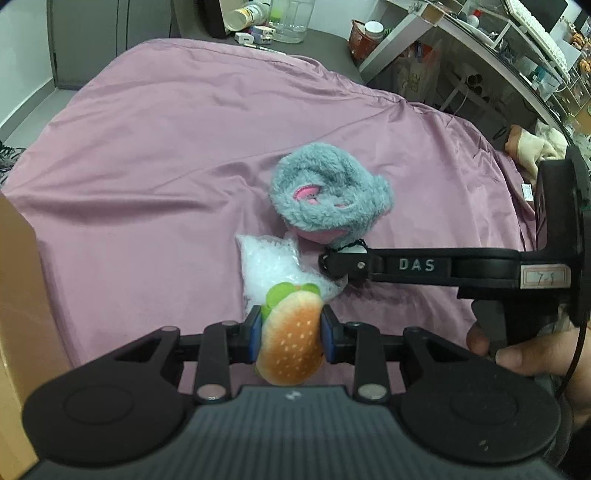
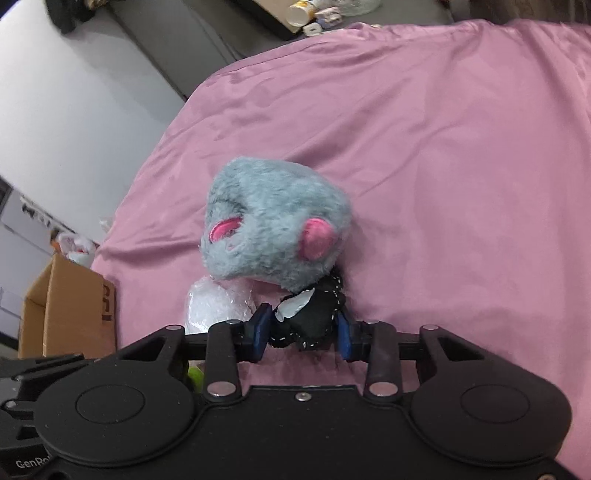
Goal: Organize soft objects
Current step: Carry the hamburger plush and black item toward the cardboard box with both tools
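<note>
My left gripper (image 1: 291, 334) is shut on a plush hamburger (image 1: 291, 339) with a tan bun and green lettuce, held just above the pink sheet (image 1: 147, 166). A clear bag of white filling (image 1: 266, 266) lies just beyond it. A grey fluffy mouse plush (image 1: 328, 192) with pink ears lies farther on. My right gripper (image 2: 304, 328) is shut on the mouse plush's black stitched body (image 2: 314, 317), below its grey head (image 2: 273, 229). In the left wrist view the right gripper (image 1: 332, 264) reaches in from the right.
A brown cardboard box (image 2: 70, 306) stands off the bed's left edge. A dark table with bottles and a glass jar (image 1: 291, 18) is beyond the bed. Shelves (image 1: 498, 48) and a beige plush (image 1: 535, 147) are at the right.
</note>
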